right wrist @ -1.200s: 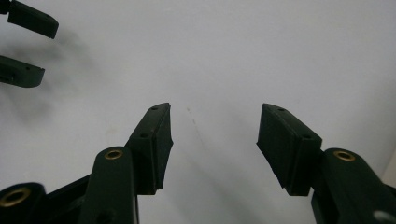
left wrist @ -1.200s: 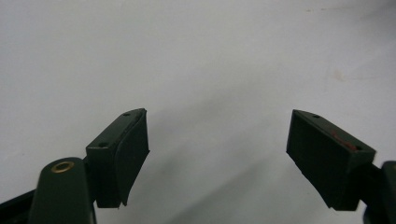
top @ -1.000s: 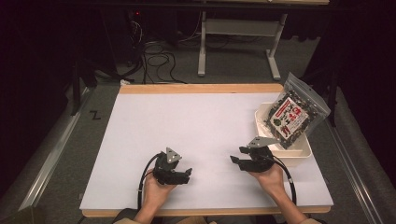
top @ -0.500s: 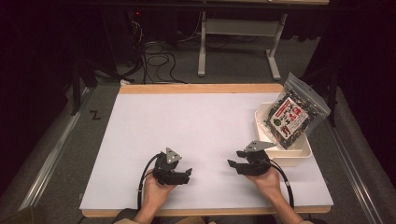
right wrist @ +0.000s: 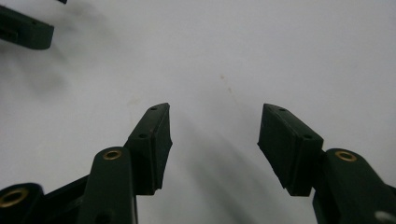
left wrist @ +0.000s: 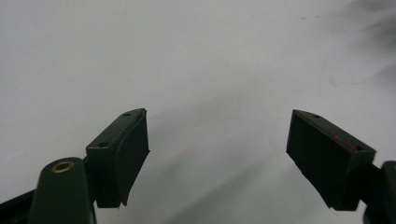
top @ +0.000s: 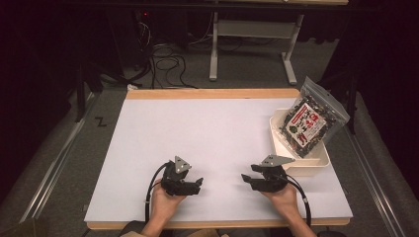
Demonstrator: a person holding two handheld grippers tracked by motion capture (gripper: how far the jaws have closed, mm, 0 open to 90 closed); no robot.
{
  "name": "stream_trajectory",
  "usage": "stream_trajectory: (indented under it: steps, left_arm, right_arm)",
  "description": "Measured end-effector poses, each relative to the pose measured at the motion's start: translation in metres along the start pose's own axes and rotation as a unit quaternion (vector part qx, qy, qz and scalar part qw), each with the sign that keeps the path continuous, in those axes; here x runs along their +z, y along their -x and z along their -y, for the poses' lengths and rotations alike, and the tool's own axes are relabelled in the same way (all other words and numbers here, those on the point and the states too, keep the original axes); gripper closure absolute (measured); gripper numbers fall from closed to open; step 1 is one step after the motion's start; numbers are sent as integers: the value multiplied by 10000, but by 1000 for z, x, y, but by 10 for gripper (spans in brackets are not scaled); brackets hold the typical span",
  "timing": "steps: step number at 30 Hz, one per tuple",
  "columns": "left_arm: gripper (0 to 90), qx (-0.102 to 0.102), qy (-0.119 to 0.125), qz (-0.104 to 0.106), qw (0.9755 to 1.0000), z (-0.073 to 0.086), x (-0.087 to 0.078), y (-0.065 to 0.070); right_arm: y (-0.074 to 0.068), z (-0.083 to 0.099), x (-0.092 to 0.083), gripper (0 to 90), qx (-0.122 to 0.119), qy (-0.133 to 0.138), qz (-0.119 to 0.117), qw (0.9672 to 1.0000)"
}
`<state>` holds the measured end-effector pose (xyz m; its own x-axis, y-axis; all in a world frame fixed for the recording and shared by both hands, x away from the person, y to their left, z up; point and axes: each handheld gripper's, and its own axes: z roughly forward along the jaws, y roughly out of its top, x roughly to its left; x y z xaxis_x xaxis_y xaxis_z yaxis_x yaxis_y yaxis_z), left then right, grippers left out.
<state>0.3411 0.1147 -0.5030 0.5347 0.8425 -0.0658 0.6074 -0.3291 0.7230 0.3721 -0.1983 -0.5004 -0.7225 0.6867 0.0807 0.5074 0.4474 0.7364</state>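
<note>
My left gripper point(top: 198, 183) rests low over the white table sheet point(top: 212, 123) near the front edge, held by a hand and pointing right. Its jaws stand wide apart with nothing between them, as the left gripper view point(left wrist: 217, 121) confirms. My right gripper point(top: 245, 178) faces it from the right, also open and empty; the right gripper view point(right wrist: 215, 112) has bare white sheet between its jaws. A jaw of the left gripper point(right wrist: 23, 30) appears at that view's top left corner. The two grippers' tips are a short gap apart.
A white bin point(top: 306, 165) sits at the table's right edge, just beyond my right gripper. A clear bag point(top: 309, 121) with a red and white label and dark contents leans in it. A wooden strip point(top: 212, 93) borders the far edge. Cables and a table frame lie on the floor beyond.
My right gripper has drifted slightly toward the near edge of the table. The left gripper has kept still. Both stay open.
</note>
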Motion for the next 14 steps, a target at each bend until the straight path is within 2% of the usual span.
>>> stream_trajectory:
  steps: [4,6,10,14]
  left_arm:
    - [217,8,20,18,10000,1,-1,1]
    - [217,-6,-3,20,10000,1,0,1]
    - [217,11,-6,4,10000,1,0,2]
    - [217,7,3,11,10000,1,0,1]
  right_arm:
    - [-4,5,1,434,-120,-48,-52,9999]
    - [-3,7,0,437,-175,27,48,9998]
    - [0,11,-1,446,-116,11,23,9999]
    - [0,10,0,459,-203,24,7,9998]
